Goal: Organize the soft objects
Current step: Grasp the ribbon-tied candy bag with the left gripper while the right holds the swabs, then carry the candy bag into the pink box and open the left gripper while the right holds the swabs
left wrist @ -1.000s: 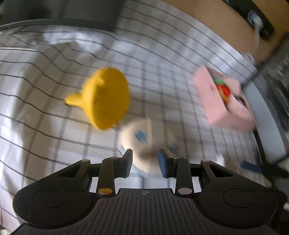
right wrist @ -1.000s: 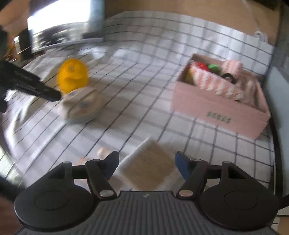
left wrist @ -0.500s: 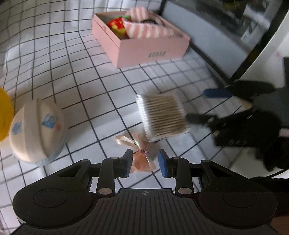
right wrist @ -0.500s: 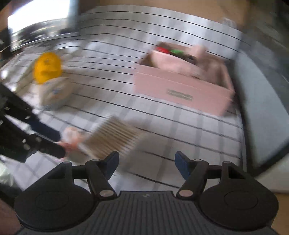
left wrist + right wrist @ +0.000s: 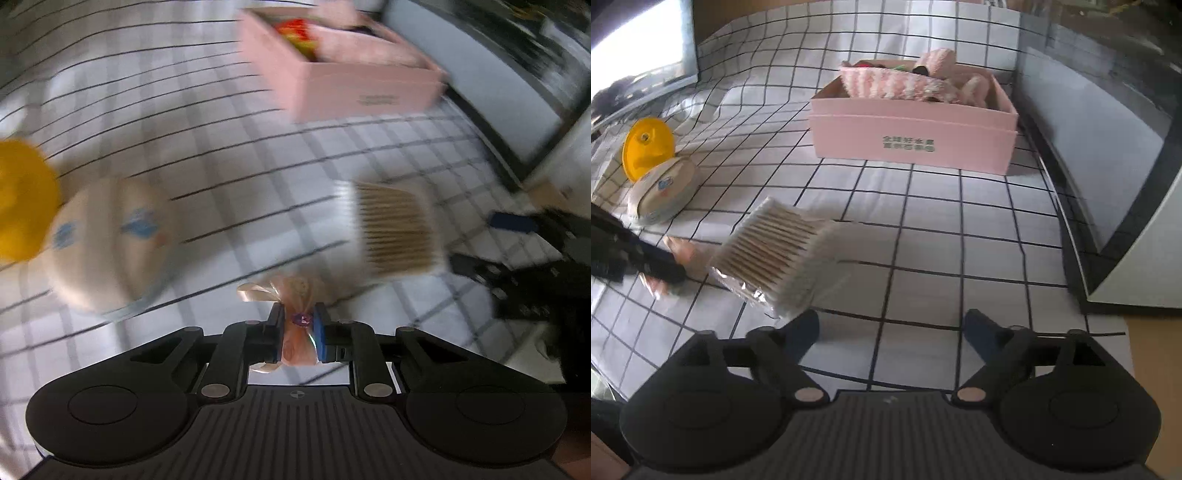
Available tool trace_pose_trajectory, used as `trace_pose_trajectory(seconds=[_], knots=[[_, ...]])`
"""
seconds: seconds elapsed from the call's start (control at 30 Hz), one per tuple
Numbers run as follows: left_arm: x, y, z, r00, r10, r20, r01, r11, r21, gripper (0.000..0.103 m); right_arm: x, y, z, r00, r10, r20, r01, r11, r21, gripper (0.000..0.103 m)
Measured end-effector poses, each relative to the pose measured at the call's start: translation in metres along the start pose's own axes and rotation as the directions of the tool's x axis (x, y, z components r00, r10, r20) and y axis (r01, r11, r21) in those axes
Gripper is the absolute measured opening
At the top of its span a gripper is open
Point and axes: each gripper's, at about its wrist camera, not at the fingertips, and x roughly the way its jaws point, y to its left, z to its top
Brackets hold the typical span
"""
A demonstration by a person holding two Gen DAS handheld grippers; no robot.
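Clearly, in the left wrist view, the left gripper (image 5: 300, 325) has its jaws closed down on a small peach pouch (image 5: 298, 314) tied with a ribbon, low over the near edge of the checked tabletop (image 5: 207, 92). Left of it lie a round cream pad (image 5: 107, 243) and a yellow disc (image 5: 22, 210); to the right sits a pack of cotton swabs (image 5: 397, 230), and the pink box (image 5: 354, 70) stands toward the far right corner.

From the right wrist view, the right gripper (image 5: 892, 332) hovers with jaws wide apart and nothing between them, just short of the pack of cotton swabs. The pink box already holds striped pink plush items (image 5: 897, 83). By my reading 4 things remain outside: pouch, swabs, pad, disc.
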Motion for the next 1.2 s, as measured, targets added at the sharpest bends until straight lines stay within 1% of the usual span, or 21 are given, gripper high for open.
trace_pose_trajectory(seconds=[0.03,0.1,0.17,0.2,0.3,0.37,0.43,0.47,0.57,0.63,0.7,0.77,0.83,0.87,0.9,0.97,1.0,1.13,1.17,1.2], knots=[[-0.002,0.006,-0.001,1.000,0.024,0.002,-0.024,0.999,-0.027,0.019,0.001,0.001,0.000,1.000,0.001,0.002,-0.001,1.000,0.000,0.091],[-0.006,0.016,-0.003,0.999,0.053,0.003,-0.053,0.996,-0.075,0.019,0.002,0.001,0.001,1.000,0.014,-0.003,-0.014,1.000,0.000,0.098],[-0.008,0.022,-0.003,0.998,0.061,0.006,-0.060,0.992,-0.109,0.019,0.004,0.002,0.002,1.000,0.026,-0.013,-0.026,1.000,0.002,0.102],[-0.007,0.023,-0.003,0.998,0.060,0.008,-0.059,0.992,-0.114,0.019,0.005,0.003,0.002,0.999,0.028,-0.019,-0.028,1.000,0.001,0.103],[-0.008,0.024,-0.004,0.998,0.067,0.013,-0.066,0.993,-0.101,0.019,0.009,0.006,0.006,0.999,0.014,-0.043,-0.015,1.000,-0.021,0.103],[-0.008,0.024,-0.005,0.997,0.069,0.019,-0.067,0.993,-0.102,0.019,0.010,0.006,0.012,0.996,0.034,-0.082,-0.038,0.998,-0.048,0.103],[-0.008,0.024,-0.005,0.998,0.064,0.023,-0.061,0.992,-0.114,0.019,0.010,0.004,0.019,0.992,0.064,-0.110,-0.072,0.995,-0.075,0.096],[-0.009,0.025,-0.005,0.998,0.061,0.025,-0.057,0.991,-0.119,0.019,0.008,0.004,0.022,0.992,0.074,-0.101,-0.082,0.994,-0.076,0.091],[-0.009,0.021,-0.006,0.998,0.063,0.031,-0.059,0.990,-0.128,0.019,-0.002,0.010,0.029,0.993,0.110,-0.053,-0.115,0.987,-0.107,0.091],[-0.008,0.017,-0.007,0.997,0.065,0.036,-0.060,0.989,-0.137,0.019,-0.010,0.021,0.033,0.990,0.141,-0.017,-0.142,0.974,-0.177,0.091],[-0.009,0.020,-0.008,0.997,0.061,0.041,-0.054,0.988,-0.144,0.019,-0.012,0.037,0.035,0.988,0.157,0.003,-0.150,0.947,-0.284,0.091],[-0.010,0.022,-0.009,0.997,0.056,0.045,-0.049,0.987,-0.152,0.019,-0.008,0.054,0.034,0.989,0.147,0.023,-0.126,0.908,-0.398,0.091],[-0.012,0.026,-0.011,0.998,0.052,0.046,-0.044,0.986,-0.158,0.018,0.002,0.066,0.034,0.989,0.141,0.034,-0.109,0.876,-0.469,0.091],[-0.013,0.028,-0.012,0.998,0.052,0.047,-0.043,0.985,-0.166,0.018,0.008,0.067,0.038,0.990,0.142,0.024,-0.113,0.869,-0.482,0.091],[-0.014,0.030,-0.014,0.998,0.053,0.046,-0.044,0.984,-0.172,0.018,0.015,0.070,0.041,0.990,0.144,0.005,-0.123,0.866,-0.485,0.091],[-0.018,0.036,-0.018,0.997,0.059,0.045,-0.049,0.980,-0.195,0.018,0.030,0.073,0.049,0.987,0.154,-0.034,-0.152,0.872,-0.466,0.092],[-0.019,0.038,-0.020,0.997,0.062,0.044,-0.051,0.978,-0.203,0.018,0.034,0.072,0.053,0.985,0.168,-0.037,-0.167,0.880,-0.444,0.092],[-0.025,0.043,-0.027,0.997,0.068,0.041,-0.057,0.972,-0.228,0.018,0.051,0.066,0.069,0.972,0.213,-0.094,-0.232,0.920,-0.316,0.090],[-0.026,0.043,-0.029,0.997,0.069,0.041,-0.058,0.971,-0.231,0.018,0.051,0.065,0.070,0.971,0.218,-0.101,-0.238,0.926,-0.293,0.086],[-0.026,0.044,-0.030,0.997,0.069,0.040,-0.058,0.971,-0.232,0.018,0.048,0.066,0.068,0.973,0.212,-0.095,-0.231,0.928,-0.294,0.076]])
